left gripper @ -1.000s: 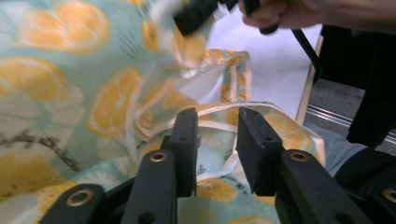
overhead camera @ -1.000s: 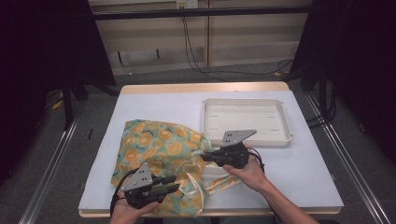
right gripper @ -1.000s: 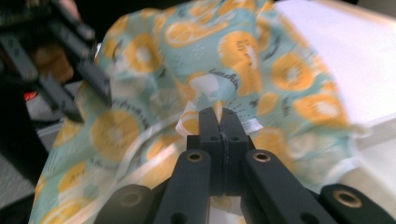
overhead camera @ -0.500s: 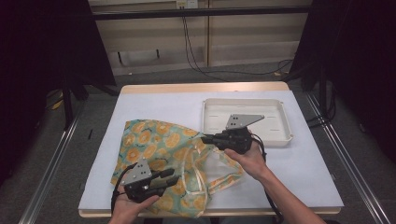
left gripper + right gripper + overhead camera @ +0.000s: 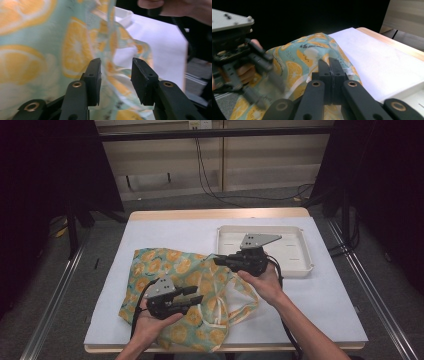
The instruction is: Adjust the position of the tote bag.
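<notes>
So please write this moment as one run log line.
left tongs: just been opening, fabric between, unpinched | right tongs: shut on orange-print bag, lifting its edge | tray: empty

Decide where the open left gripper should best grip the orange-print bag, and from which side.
Probably the bag's white-edged rim, hanging just ahead of the left gripper: a thin, raised fold its parted jaws could straddle. Come straight forward along the jaws, from the person's side. The right gripper lifts the far rim, so the near edge stands clear of the table.

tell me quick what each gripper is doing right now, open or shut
Left gripper: open, jaws have just been opening, nothing pinched.
Right gripper: shut on an edge of the orange-print bag.
</notes>
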`<control>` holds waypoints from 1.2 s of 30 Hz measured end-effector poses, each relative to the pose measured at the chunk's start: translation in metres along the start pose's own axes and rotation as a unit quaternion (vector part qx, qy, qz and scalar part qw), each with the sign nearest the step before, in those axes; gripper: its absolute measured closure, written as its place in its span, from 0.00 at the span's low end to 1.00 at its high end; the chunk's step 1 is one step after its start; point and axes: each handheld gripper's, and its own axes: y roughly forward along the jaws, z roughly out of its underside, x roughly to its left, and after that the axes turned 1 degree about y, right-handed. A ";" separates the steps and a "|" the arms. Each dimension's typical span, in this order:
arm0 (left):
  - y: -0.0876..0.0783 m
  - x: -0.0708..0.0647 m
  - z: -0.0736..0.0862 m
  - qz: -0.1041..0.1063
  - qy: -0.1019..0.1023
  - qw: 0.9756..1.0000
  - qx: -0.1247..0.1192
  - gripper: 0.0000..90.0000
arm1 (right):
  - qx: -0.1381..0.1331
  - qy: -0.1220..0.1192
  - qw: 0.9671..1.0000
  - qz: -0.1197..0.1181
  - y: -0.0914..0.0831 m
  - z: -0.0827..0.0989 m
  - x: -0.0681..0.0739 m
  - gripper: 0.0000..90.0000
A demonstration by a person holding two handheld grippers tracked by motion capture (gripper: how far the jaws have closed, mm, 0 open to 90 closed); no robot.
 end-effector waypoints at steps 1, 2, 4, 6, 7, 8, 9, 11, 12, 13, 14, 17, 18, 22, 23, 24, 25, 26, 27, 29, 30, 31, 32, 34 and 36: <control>0.000 0.000 0.000 0.000 0.000 1.000 0.000 0.68 | -0.002 0.003 1.000 -0.001 0.001 0.001 -0.001 1.00; 0.003 -0.002 -0.001 0.008 0.006 1.000 0.002 0.68 | -0.002 0.004 1.000 0.001 0.001 0.001 -0.001 1.00; 0.007 -0.005 -0.002 0.007 0.017 1.000 0.008 0.66 | -0.004 0.003 1.000 -0.002 0.002 0.001 0.000 1.00; 0.010 -0.003 0.000 -0.006 0.019 1.000 0.012 0.62 | 0.000 0.002 1.000 -0.003 0.003 0.001 0.002 1.00; 0.010 0.003 0.006 -0.012 0.016 1.000 0.020 0.62 | 0.002 0.000 1.000 -0.002 0.003 0.002 0.002 1.00; 0.010 0.003 0.006 -0.012 0.016 1.000 0.020 0.62 | 0.006 0.001 1.000 0.000 0.003 0.003 0.002 1.00; 0.011 0.009 0.013 -0.014 0.000 0.999 0.030 0.62 | 0.009 0.002 1.000 0.001 0.003 0.005 0.001 0.99; 0.012 0.012 0.016 -0.014 -0.004 0.999 0.040 0.62 | 0.013 0.002 1.000 0.005 0.003 0.008 0.000 0.98; 0.014 0.014 0.019 -0.016 -0.007 0.999 0.046 0.62 | 0.025 0.005 1.000 0.012 0.005 0.016 -0.004 0.97; 0.014 0.016 0.021 -0.015 -0.011 0.998 0.052 0.62 | 0.033 0.006 0.999 0.013 0.006 0.019 -0.006 0.95; 0.016 0.015 0.021 -0.010 -0.017 0.998 0.059 0.62 | 0.039 0.007 0.999 0.016 0.006 0.023 -0.008 0.96; 0.018 0.008 0.017 0.007 -0.008 0.998 0.059 0.62 | 0.051 0.015 0.998 0.018 0.007 0.034 -0.014 0.97; 0.020 0.003 0.015 0.025 -0.005 0.998 0.054 0.62 | 0.051 0.015 0.998 0.018 0.007 0.034 -0.014 0.97; 0.028 -0.017 0.014 0.065 0.010 0.996 0.059 0.63 | 0.055 0.024 0.998 0.022 0.006 0.043 -0.017 0.95; 0.029 -0.020 0.016 0.075 0.012 0.995 0.063 0.63 | 0.055 0.024 0.998 0.022 0.006 0.043 -0.017 0.95; 0.031 -0.024 0.018 0.077 0.014 0.995 0.069 0.63 | 0.055 0.023 0.998 0.023 0.006 0.044 -0.017 0.94; 0.033 -0.028 0.019 0.084 0.009 0.994 0.073 0.63 | 0.057 0.022 0.998 0.023 0.005 0.044 -0.017 0.93; 0.033 -0.031 0.020 0.088 0.015 0.993 0.080 0.59 | 0.061 0.021 0.998 0.022 0.004 0.045 -0.016 0.86; 0.034 -0.035 0.019 0.091 0.018 0.992 0.081 0.58 | 0.062 0.019 0.998 0.022 0.003 0.045 -0.016 0.83; 0.032 -0.044 0.016 0.102 0.021 0.992 0.074 0.58 | 0.061 0.019 0.998 0.029 0.001 0.045 -0.015 0.78; 0.032 -0.044 0.016 0.102 0.021 0.992 0.074 0.57 | 0.061 0.019 0.998 0.029 0.001 0.045 -0.015 0.78; 0.032 -0.045 0.016 0.104 0.024 0.992 0.071 0.57 | 0.061 0.018 0.997 0.033 -0.002 0.045 -0.015 0.74; 0.031 -0.047 0.016 0.110 0.029 0.991 0.070 0.57 | 0.061 0.018 0.997 0.033 -0.002 0.045 -0.015 0.74; 0.033 -0.049 0.018 0.125 0.032 0.989 0.077 0.56 | 0.061 0.020 0.997 0.035 -0.006 0.045 -0.015 0.71; 0.037 -0.051 0.021 0.138 0.037 0.986 0.087 0.50 | 0.054 0.031 0.997 0.035 -0.014 0.050 -0.015 0.69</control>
